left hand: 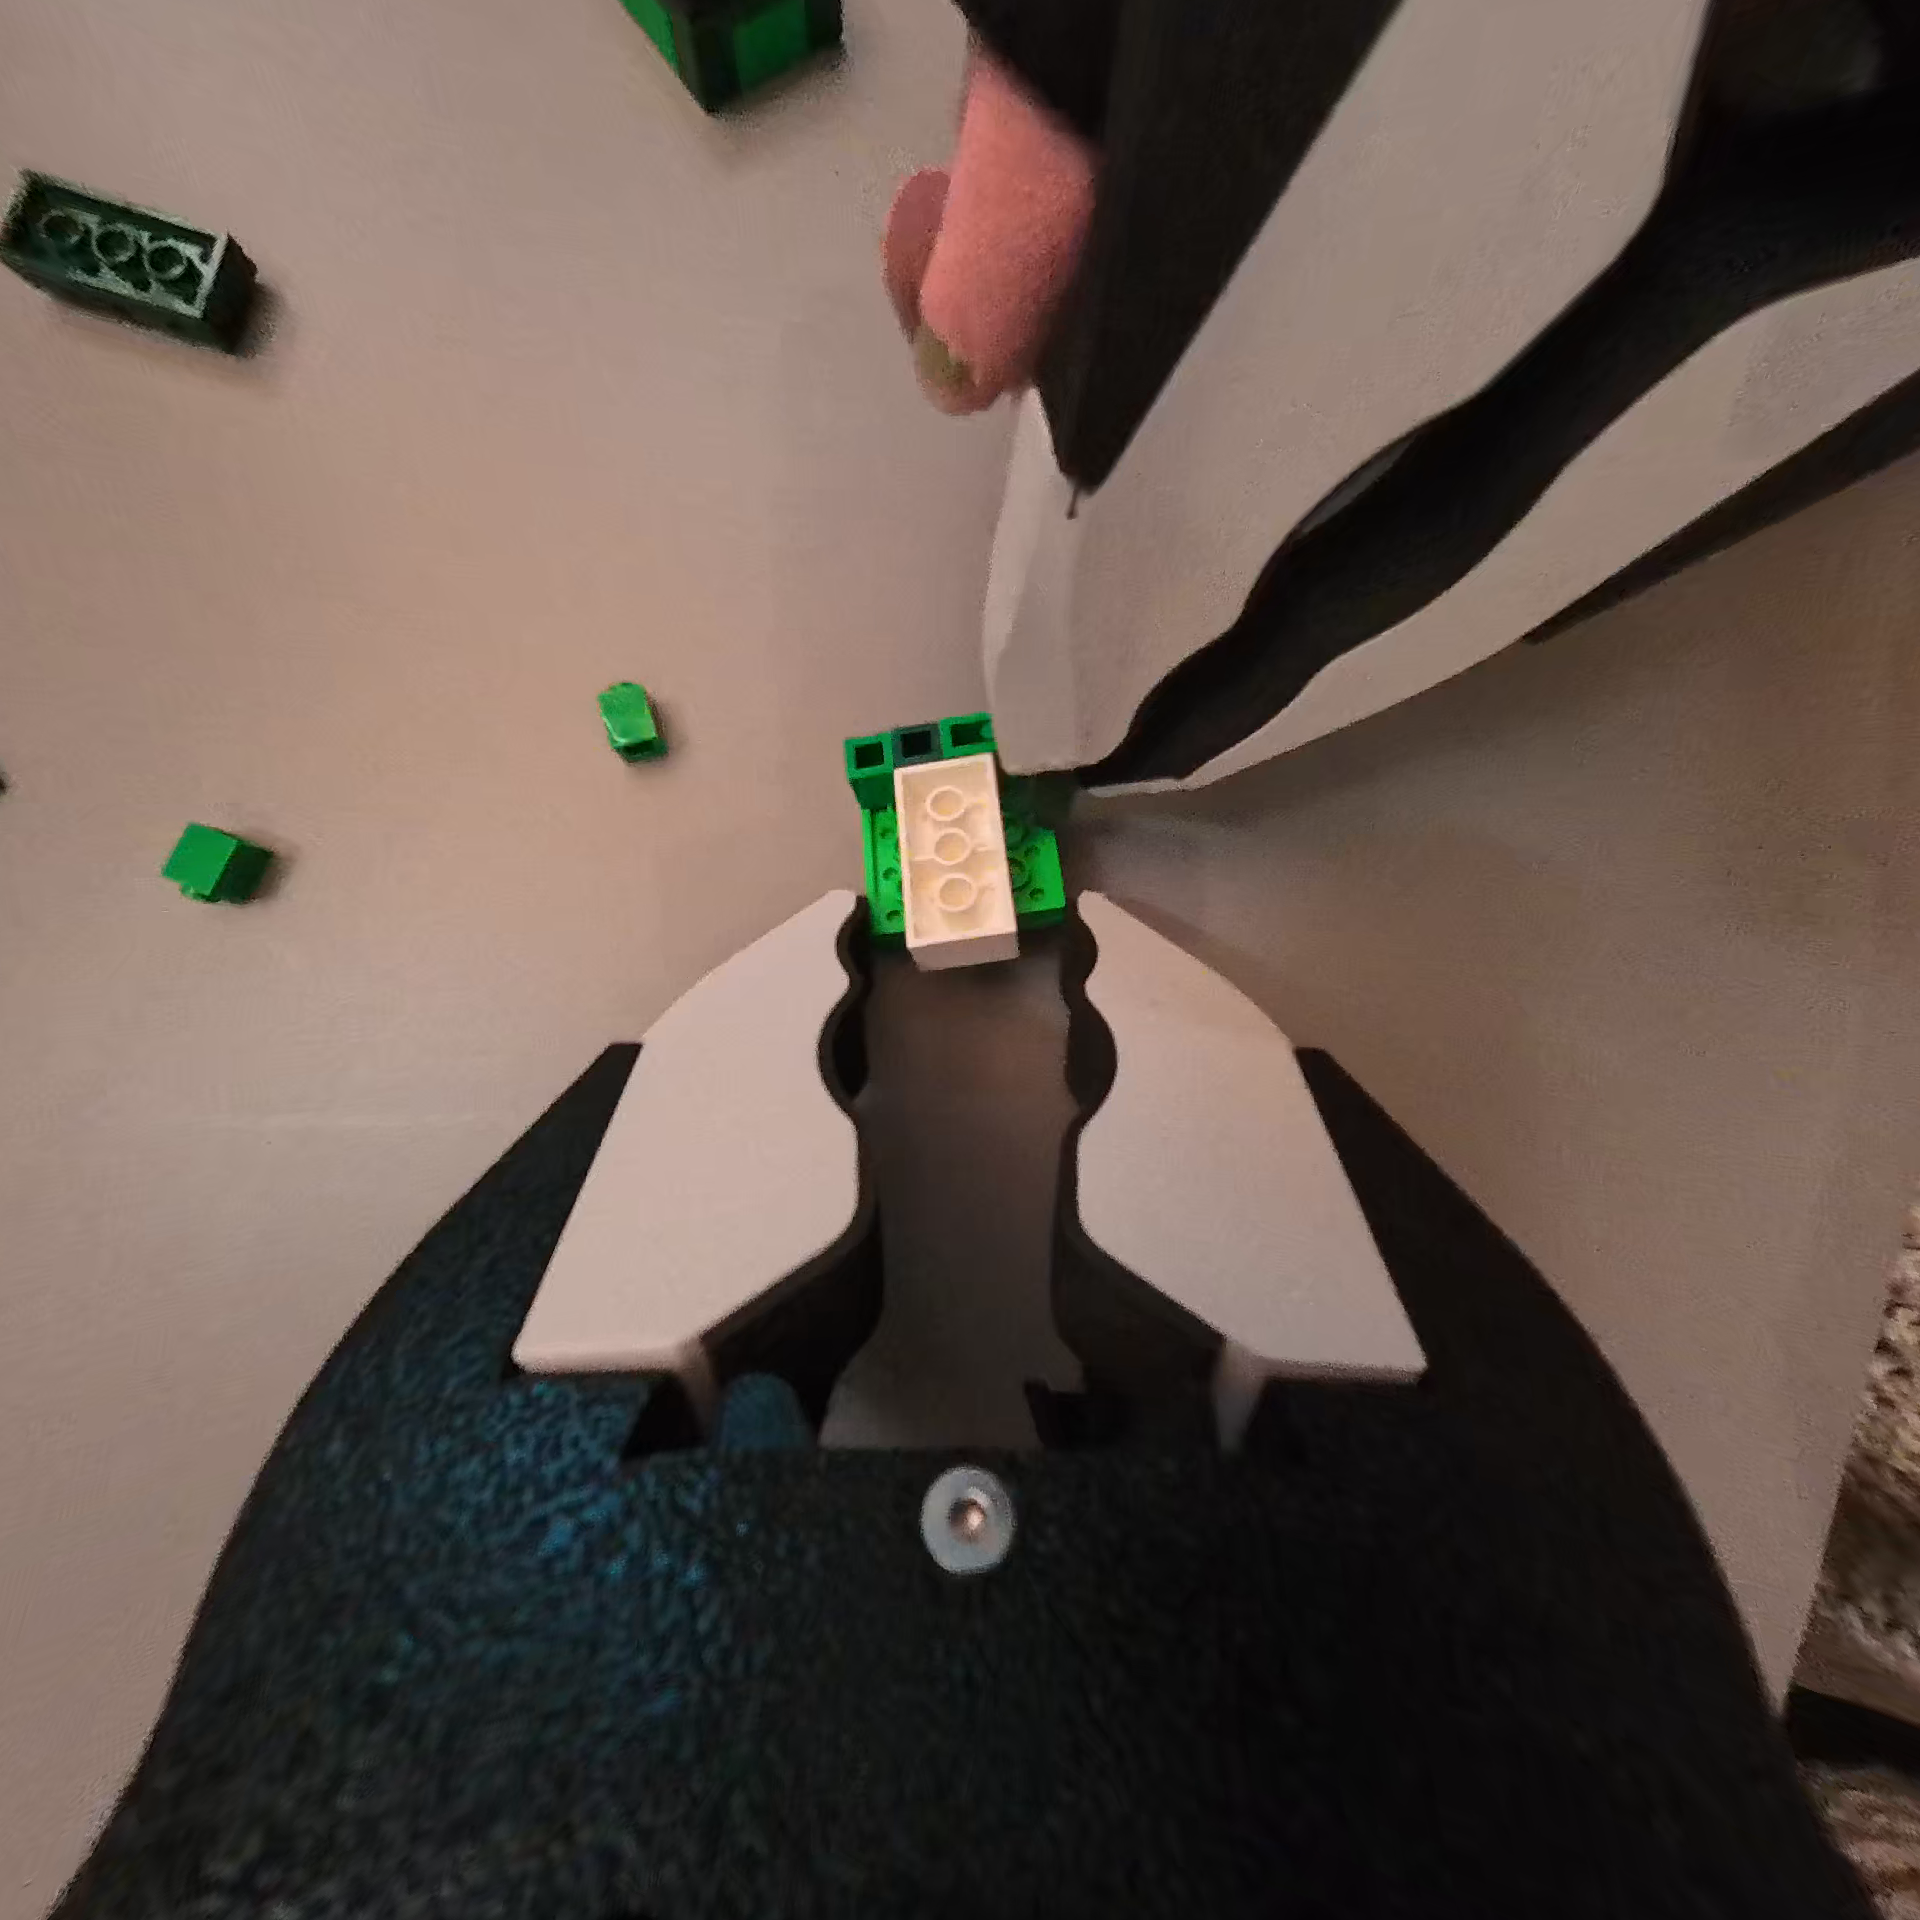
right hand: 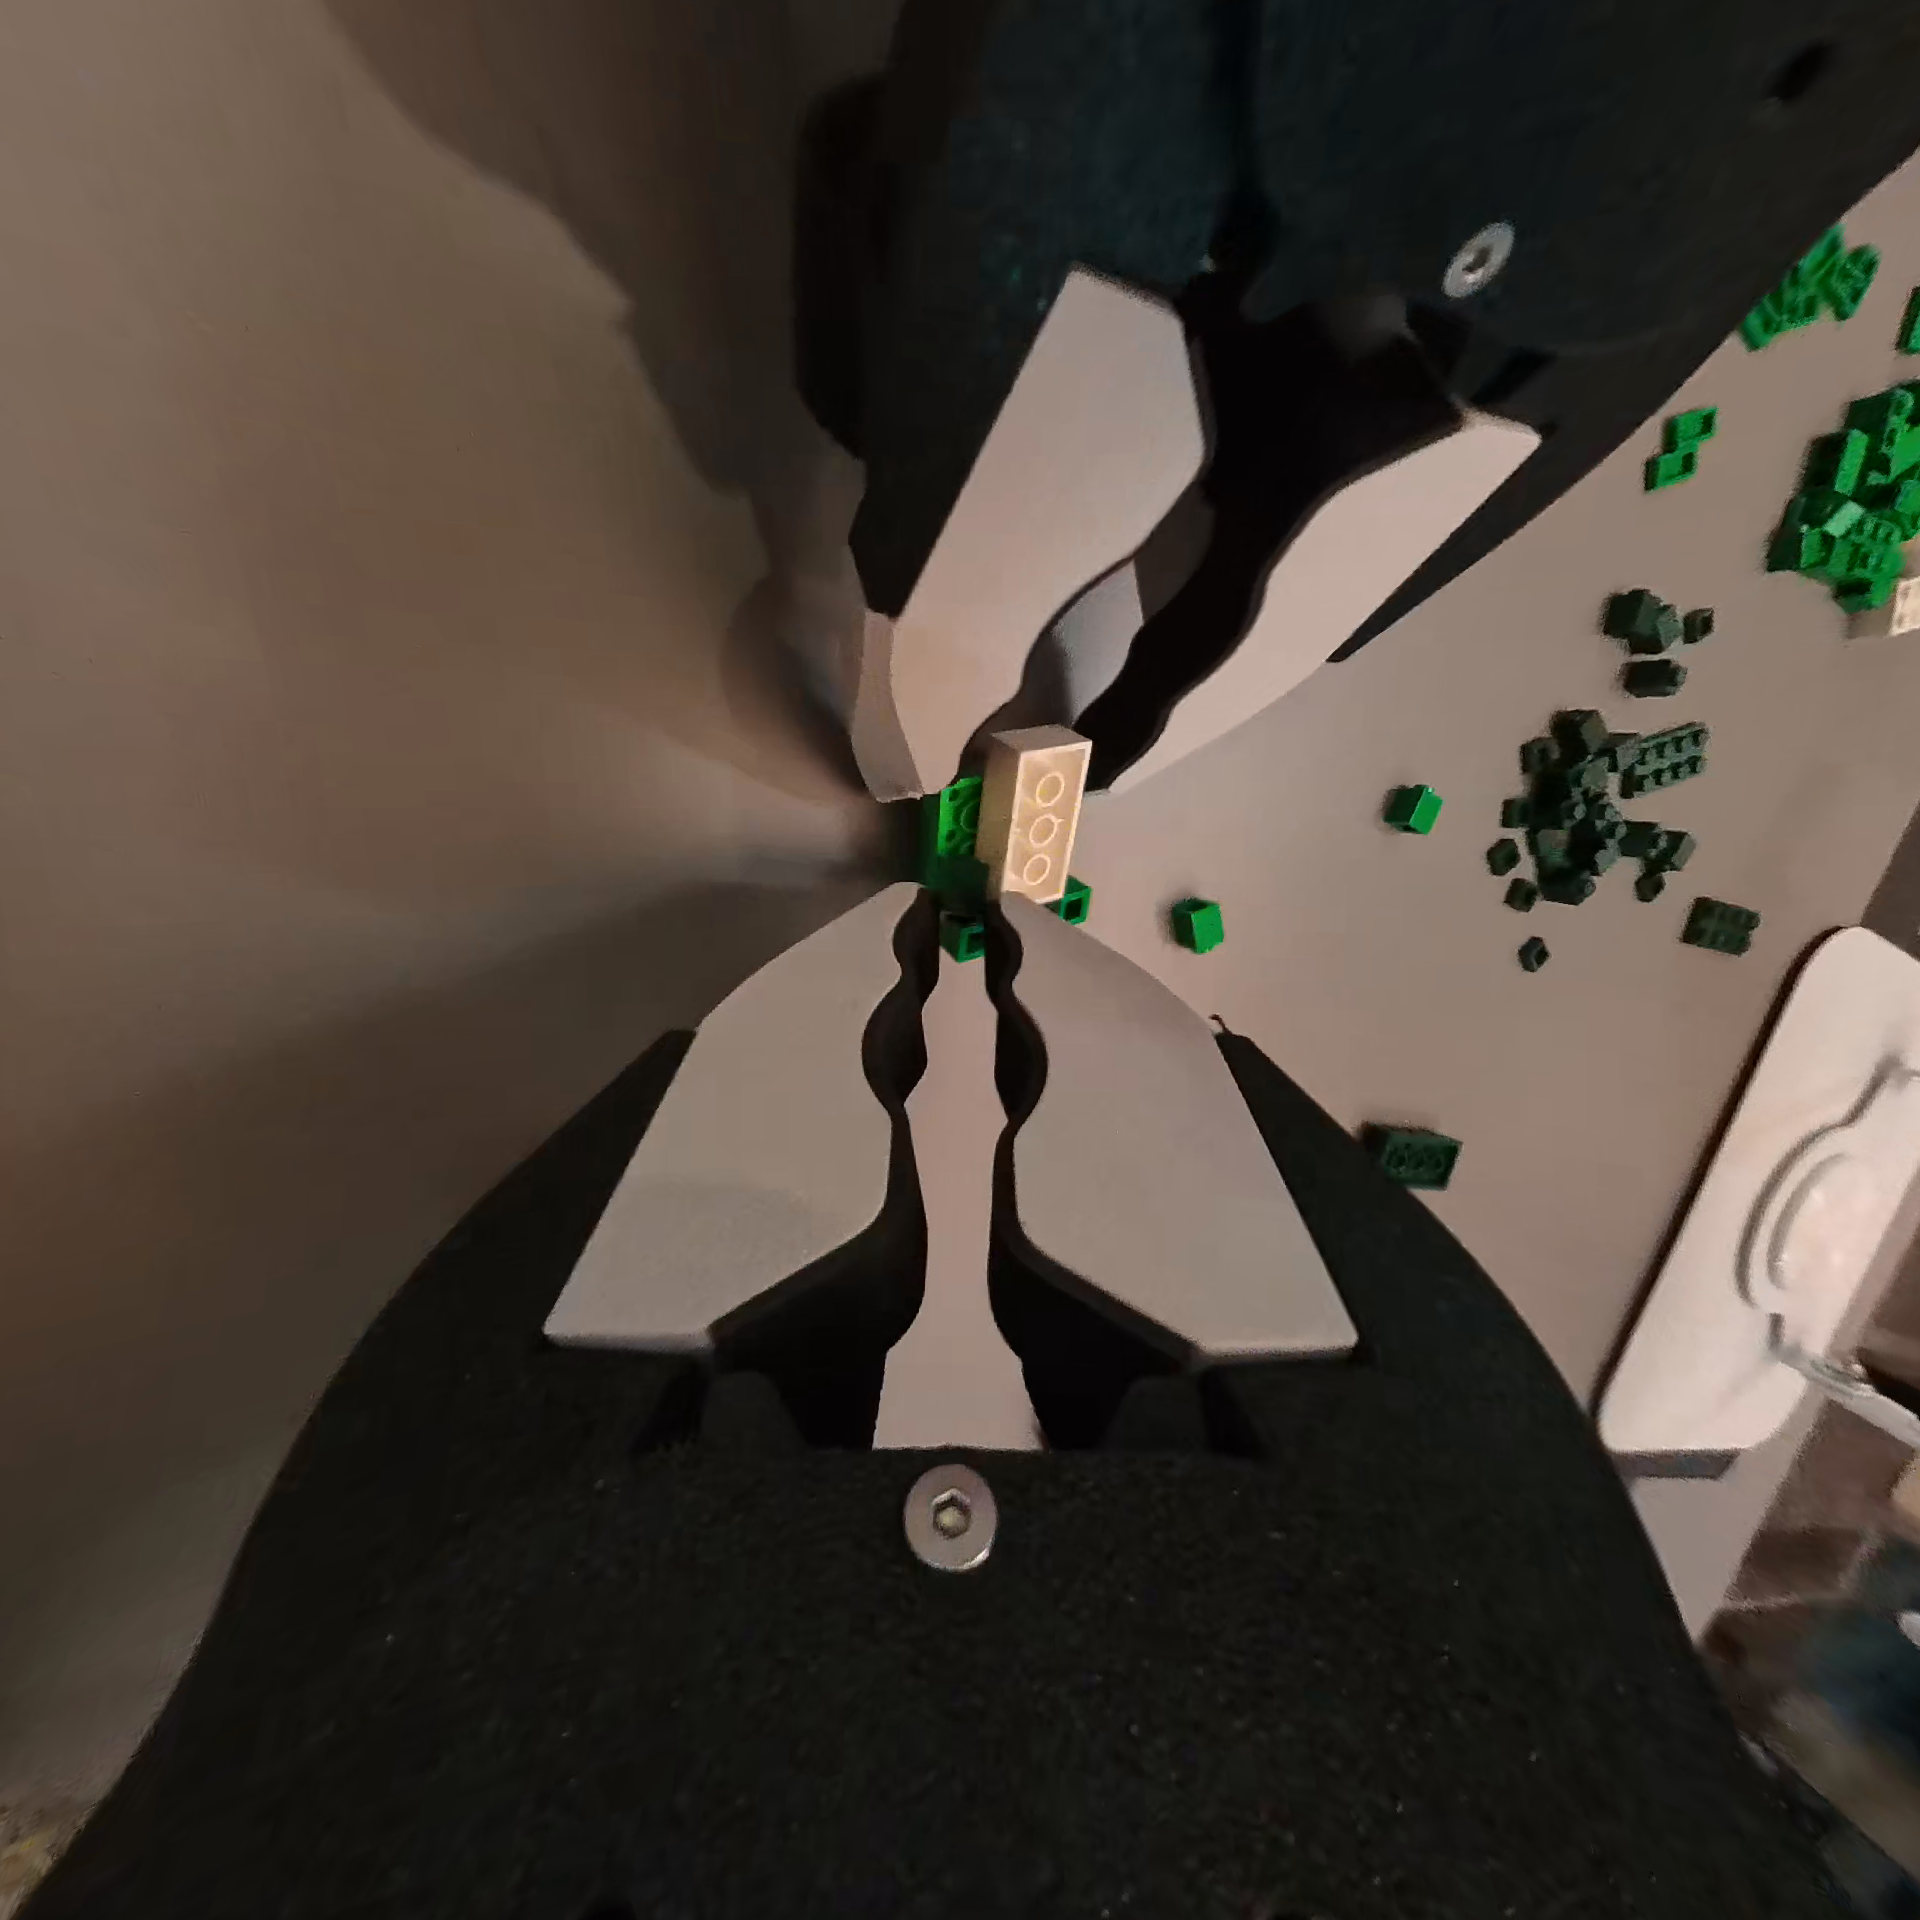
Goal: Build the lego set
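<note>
At frame centre of the left wrist view, a small green build (left hand: 961,831) with a white brick (left hand: 956,862) on top, hollow underside showing, is clamped at its lower edge between the tips of the left gripper (left hand: 961,909), jaws narrowed onto it. The right gripper (right hand: 961,914) is seen nearly closed at the build's opposite end; a firm grip cannot be told. Loose green bricks (right hand: 1590,821) are scattered on the table (left hand: 416,520) at the right of the right wrist view, and a fingertip (left hand: 977,270) shows at upper centre of the left.

Bare beige tabletop (left hand: 468,520) left of small green-and-white brick assembly (left hand: 956,852); right side blocked by opposing black-and-grey gripper (left hand: 1081,774).
</note>
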